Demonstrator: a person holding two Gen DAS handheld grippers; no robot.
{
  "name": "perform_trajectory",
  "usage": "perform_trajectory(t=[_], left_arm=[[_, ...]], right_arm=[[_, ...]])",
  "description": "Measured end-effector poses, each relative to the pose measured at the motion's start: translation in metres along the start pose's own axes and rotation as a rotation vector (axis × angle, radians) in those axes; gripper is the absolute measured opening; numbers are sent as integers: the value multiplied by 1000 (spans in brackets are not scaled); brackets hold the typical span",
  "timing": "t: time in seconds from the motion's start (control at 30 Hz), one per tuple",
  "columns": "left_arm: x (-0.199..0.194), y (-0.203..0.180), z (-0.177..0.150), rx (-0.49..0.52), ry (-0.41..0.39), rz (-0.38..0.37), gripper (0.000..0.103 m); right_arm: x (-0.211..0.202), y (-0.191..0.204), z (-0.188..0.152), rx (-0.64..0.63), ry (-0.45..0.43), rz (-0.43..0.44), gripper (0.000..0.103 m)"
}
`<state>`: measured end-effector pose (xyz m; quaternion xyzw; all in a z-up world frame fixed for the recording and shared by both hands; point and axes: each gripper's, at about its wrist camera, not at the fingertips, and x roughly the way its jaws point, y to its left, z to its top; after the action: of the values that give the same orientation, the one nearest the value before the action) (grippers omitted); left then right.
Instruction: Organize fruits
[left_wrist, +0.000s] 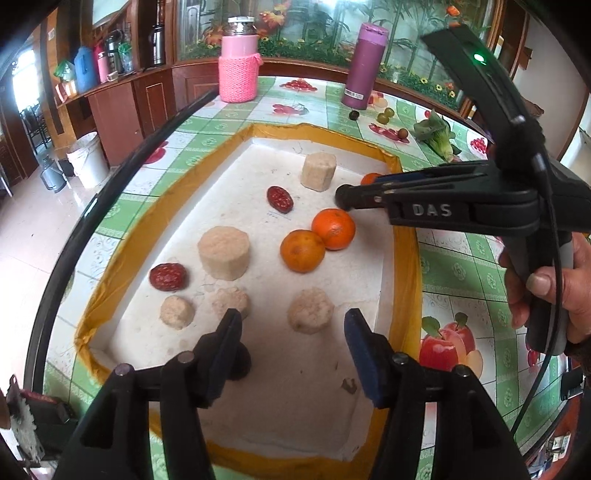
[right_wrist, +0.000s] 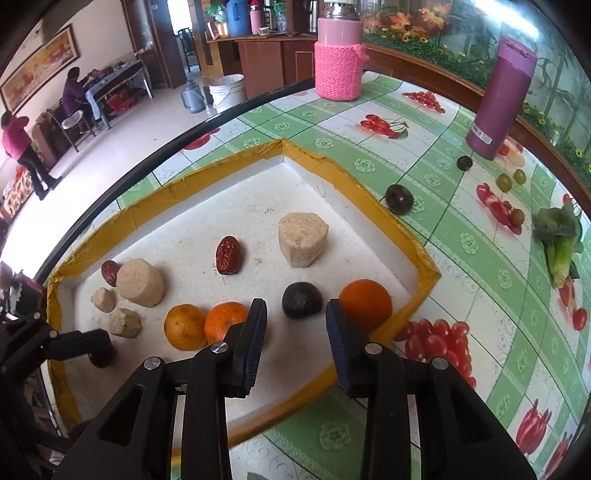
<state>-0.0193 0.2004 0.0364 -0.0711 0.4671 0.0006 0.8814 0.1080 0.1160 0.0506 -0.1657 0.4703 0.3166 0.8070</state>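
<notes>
Tray: a shallow white foam tray with a yellow taped rim (right_wrist: 424, 254) sits on the green fruit-print tablecloth (right_wrist: 480, 295).
Already in tray: three round orange tangerines (right_wrist: 365, 304), two touching and the third near the right rim; one dark purple round fruit (right_wrist: 302, 300); two wrinkled red dates (right_wrist: 229, 255); several beige cylindrical blocks (right_wrist: 303, 240).
Still outside: another dark purple fruit (right_wrist: 399, 199) just beyond the rim, small green and dark fruits (right_wrist: 503, 182) near the purple bottle (right_wrist: 498, 99), a leafy green vegetable (right_wrist: 559, 240).
Left gripper (left_wrist: 291, 325): jaws apart, nothing between them, over the tray's near end.
Right gripper (right_wrist: 295, 314): jaws apart, empty, with the purple fruit lying just ahead.
Progress: partway by my judgement; the loose fruits remain.
</notes>
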Motion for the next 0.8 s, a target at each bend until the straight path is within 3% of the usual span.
perform_trajectory(t=[0.27,0.43,0.53,0.6,0.7,0.8], left_arm=[[-26,18,-14,-113,-36,37,66],[-45,23,-24,-192,-95,115,78],[-54,24,-30,-228,-125,158,79],[-59,24,-33,-251,-133,173,80],[-64,20,-38,-280,-147,217,89],[-68,13,-45,-293,-165,250,90]], right_arm=[[-36,6,-25,35,-38,4,40],[-59,14,-53,43,-62,-26,62],[-71,21,-68,23,-84,-53,77],[-80,26,-78,9,-104,-67,77],[-88,28,-88,5,-119,-87,89],[-93,27,-98,27,-132,-82,94]])
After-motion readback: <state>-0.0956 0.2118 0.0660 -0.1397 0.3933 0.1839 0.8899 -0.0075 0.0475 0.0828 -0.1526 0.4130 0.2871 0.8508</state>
